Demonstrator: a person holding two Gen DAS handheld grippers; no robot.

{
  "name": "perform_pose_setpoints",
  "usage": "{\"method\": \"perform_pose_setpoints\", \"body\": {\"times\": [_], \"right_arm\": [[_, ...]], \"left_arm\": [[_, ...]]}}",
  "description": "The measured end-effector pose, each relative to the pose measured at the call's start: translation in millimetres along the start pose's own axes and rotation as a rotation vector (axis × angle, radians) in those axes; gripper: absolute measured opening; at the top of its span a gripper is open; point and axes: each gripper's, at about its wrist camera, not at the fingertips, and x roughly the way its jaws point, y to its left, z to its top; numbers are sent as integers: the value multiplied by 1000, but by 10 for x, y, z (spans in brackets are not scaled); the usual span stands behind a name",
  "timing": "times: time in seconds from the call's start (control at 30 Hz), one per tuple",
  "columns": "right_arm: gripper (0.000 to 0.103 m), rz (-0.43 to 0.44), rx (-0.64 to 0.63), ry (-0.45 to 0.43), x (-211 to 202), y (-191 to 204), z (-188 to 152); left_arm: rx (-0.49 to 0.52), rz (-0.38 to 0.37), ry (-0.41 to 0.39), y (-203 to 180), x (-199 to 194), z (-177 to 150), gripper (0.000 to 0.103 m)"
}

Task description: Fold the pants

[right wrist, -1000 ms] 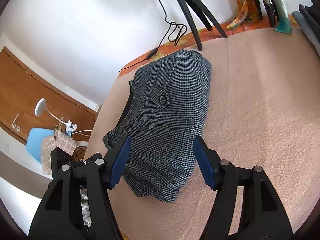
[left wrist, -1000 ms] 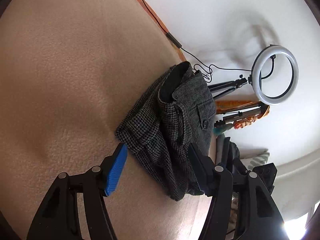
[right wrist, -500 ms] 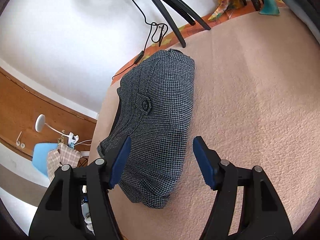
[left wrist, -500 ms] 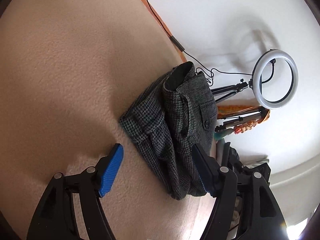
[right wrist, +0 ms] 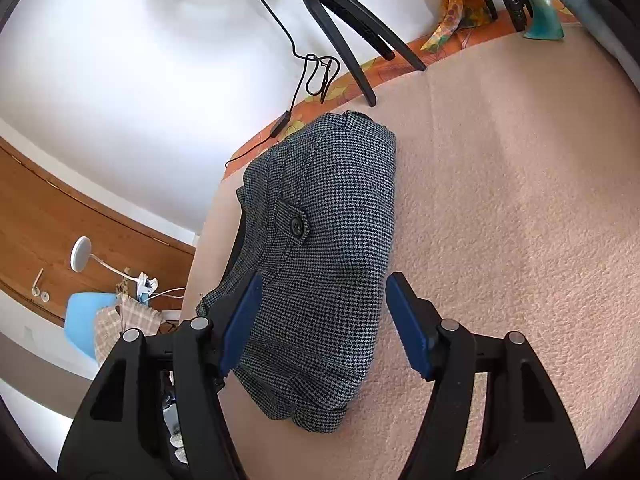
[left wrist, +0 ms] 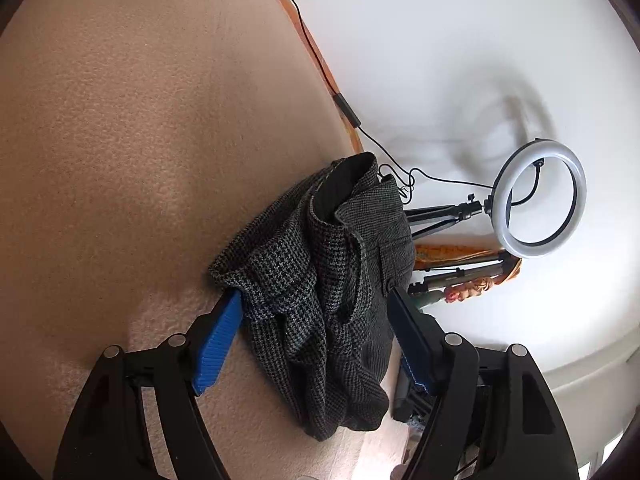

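The left gripper [left wrist: 314, 334] had its 2 blue-padded fingers [left wrist: 218, 344] spread apart, straddling the near end of the folded grey houndstooth wool pants [left wrist: 328, 276] without clamping them. The right gripper [right wrist: 322, 326] likewise had its fingers [right wrist: 408, 332] apart over the same bundle [right wrist: 320, 256]. The pants lay on a beige fleece blanket [right wrist: 500, 208], near its far edge. A white ring light on a black tripod [left wrist: 540, 200] stood beyond, against a white wall [left wrist: 440, 40].
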Motion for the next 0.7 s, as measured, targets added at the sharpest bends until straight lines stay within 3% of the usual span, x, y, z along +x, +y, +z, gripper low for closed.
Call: {"method": "perform_pose_setpoints", "body": {"times": [0.2,0.23,0.47,0.7], "right_arm": [[67,-26,10,8,125,-62,129],[67,-30,22,9,168,-89,171],[67,-44,65,33,534,-266,483],[67,68,164,39,818,-439,568]], "left_arm": [[35,130,-57,-99,61,-37,76],[37,133,-65,-121,83,-36,83],[58,137,-71,-171,207,16,82],[115,143,-63,-115,264,14,52]]}}
